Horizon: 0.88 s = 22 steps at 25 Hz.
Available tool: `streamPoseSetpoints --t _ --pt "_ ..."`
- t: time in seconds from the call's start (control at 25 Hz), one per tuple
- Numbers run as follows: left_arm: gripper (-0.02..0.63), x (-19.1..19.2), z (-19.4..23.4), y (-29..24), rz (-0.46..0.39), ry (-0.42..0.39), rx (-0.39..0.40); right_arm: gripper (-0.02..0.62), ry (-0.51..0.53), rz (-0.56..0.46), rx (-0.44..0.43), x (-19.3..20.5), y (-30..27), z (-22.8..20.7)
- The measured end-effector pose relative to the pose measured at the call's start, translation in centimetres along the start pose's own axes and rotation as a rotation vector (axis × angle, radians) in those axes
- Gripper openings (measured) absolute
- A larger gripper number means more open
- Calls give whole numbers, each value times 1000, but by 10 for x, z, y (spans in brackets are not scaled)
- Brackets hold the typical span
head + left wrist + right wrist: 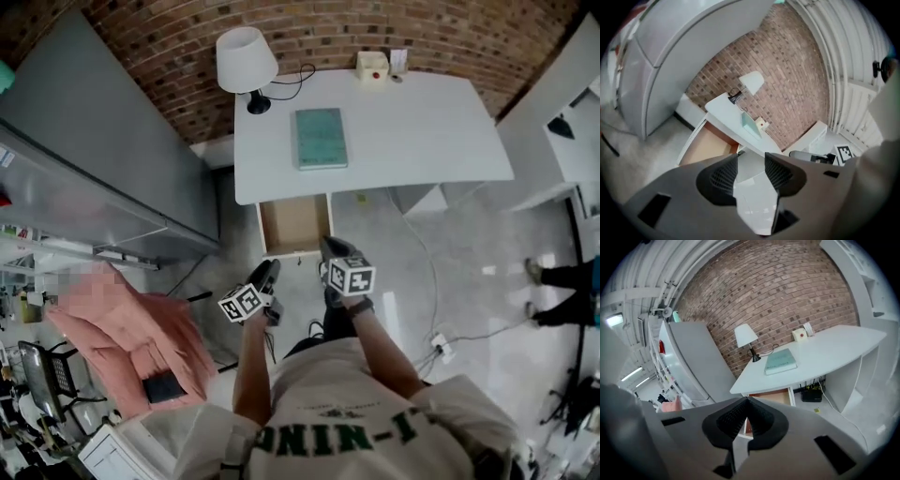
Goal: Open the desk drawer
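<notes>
The drawer [293, 223] hangs open under the desk [412, 131], so the job looks done. The left gripper [267, 274] is spread and empty, the right gripper [334, 249] pressed together; next, just stand clear.

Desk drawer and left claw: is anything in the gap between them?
Nothing. The head view shows only bare floor between the pulled-out drawer and the left claw. The left gripper view shows its jaws apart and empty.
</notes>
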<state>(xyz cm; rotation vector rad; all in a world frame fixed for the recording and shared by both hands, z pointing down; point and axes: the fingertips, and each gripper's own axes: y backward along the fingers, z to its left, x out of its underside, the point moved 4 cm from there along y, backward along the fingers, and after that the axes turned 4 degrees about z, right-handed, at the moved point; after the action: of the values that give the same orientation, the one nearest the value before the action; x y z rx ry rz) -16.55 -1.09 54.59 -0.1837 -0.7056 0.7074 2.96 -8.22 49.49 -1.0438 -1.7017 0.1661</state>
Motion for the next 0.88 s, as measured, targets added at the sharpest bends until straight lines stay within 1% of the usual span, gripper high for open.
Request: streamPoseSetpoints --t 0.12,0.2,0.32,0.4,0.48,0.56,0.64,0.72,0.76,0.8,0.88 --pt "181 -42 -34 -12 -25 -175 -43 -3 86 -93 -19 -49 5 3" --pt "179 -65 -59 -12 -64 -263 -60 -3 129 -153 -11 -78 20 6" --pt "178 -99 -95 -5 -137 -380 -79 -3 172 -234 3 -112 41 13" --pt "173 -121 -114 1 -177 -448 -88 -3 182 -280 -31 -133 51 23" --pt "170 -136 -128 9 -206 -491 -84 -3 178 -318 -80 -149 60 37" --pt "158 -148 -139 20 -235 -549 -102 -3 198 -343 -92 -161 67 48" --pt "130 -159 -149 29 -264 -635 -159 -3 245 -368 -78 -172 74 57" --pt "81 -170 -162 37 -298 -726 -223 -3 306 -412 -42 -182 83 63" --pt "73 -175 -169 41 -314 -766 -245 -3 344 -438 -18 -186 88 67" --pt "66 -180 -176 44 -332 -796 -259 -3 382 -459 5 -190 93 70" --pt "46 -190 -189 49 -369 -827 -268 -3 427 -478 25 -195 100 75"
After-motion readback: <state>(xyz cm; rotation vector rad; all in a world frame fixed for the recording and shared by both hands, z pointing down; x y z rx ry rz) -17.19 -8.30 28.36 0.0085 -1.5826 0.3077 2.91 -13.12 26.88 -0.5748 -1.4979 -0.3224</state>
